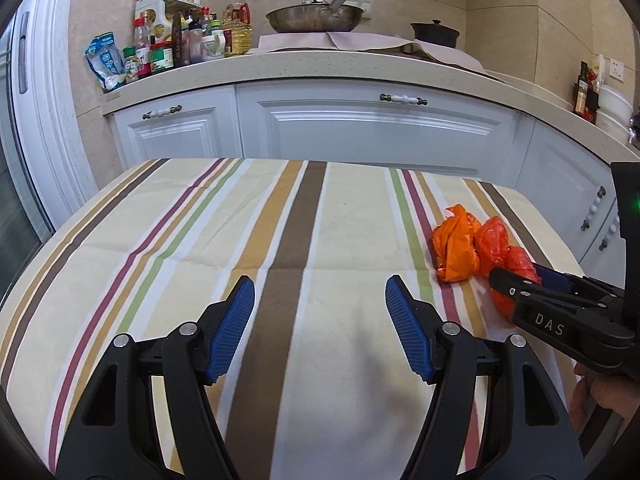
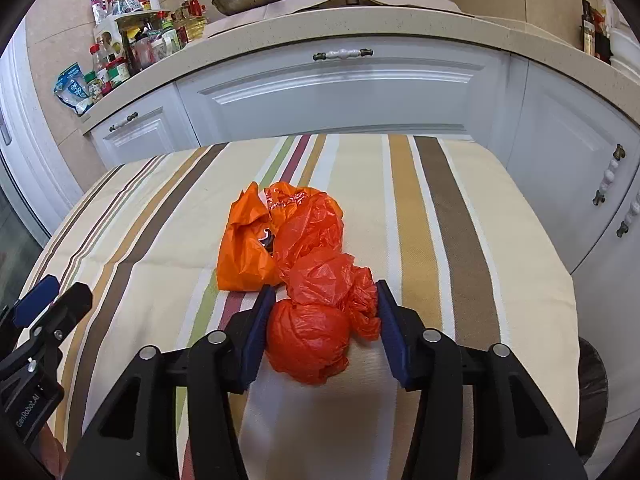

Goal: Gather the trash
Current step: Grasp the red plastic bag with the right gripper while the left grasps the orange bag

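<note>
Crumpled orange plastic bags lie on the striped tablecloth [image 2: 440,240]. A red-orange balled bag [image 2: 308,340] sits between the fingers of my right gripper [image 2: 324,312], whose jaws stand open around it; the left pad touches it, the right pad is close to its twisted end. A lighter orange bag [image 2: 244,248] and another crumpled one [image 2: 308,220] lie just beyond. In the left wrist view the bags [image 1: 460,244] are at the right, with the right gripper [image 1: 532,280] over them. My left gripper [image 1: 320,300] is open and empty above the cloth [image 1: 200,220].
White kitchen cabinets [image 1: 360,132] stand behind the table. The counter holds bottles and jars [image 1: 180,40], a steel pan [image 1: 316,16] and a dark pot [image 1: 434,32]. A dark bin [image 2: 592,392] shows beside the table's right edge.
</note>
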Available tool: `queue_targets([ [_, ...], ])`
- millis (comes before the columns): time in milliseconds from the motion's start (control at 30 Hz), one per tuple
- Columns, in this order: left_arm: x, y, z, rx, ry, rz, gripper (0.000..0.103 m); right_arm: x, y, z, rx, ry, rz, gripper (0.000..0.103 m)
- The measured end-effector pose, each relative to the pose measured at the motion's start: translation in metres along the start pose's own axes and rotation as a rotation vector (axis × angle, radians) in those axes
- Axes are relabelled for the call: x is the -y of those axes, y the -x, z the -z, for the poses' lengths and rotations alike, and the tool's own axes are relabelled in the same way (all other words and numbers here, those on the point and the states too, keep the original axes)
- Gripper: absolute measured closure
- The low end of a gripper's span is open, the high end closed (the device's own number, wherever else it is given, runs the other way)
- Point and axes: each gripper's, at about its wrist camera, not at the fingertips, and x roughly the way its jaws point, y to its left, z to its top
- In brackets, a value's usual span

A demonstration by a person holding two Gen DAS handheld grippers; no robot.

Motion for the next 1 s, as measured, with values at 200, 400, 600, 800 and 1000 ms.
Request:
queue_targets([
  [200, 0.020, -0.007, -0.006, -0.022, -0.003, 0.052, 0.037, 0.018, 0.011, -0.002, 0.042, -0.033, 0.020, 0.056],
  [400, 0.051, -0.021, -0.013, -0.042, -0.036, 0.087, 0.037, 0.046, 0.023, -0.003, 0.073, -0.061, 0.073, 0.056],
  [600, 0.080, -0.038, -0.019, -0.064, -0.078, 0.094, 0.037, 0.068, 0.025, -0.005, 0.077, -0.067, 0.113, 0.056],
  [800, 0.100, -0.060, -0.026, -0.091, -0.103, 0.073, 0.037, 0.084, 0.026, -0.006, 0.081, -0.080, 0.113, 0.056],
  [1000, 0.106, -0.074, -0.028, -0.105, -0.096, 0.080, 0.052, 0.090, 0.027, -0.005, 0.086, -0.078, 0.112, 0.056],
])
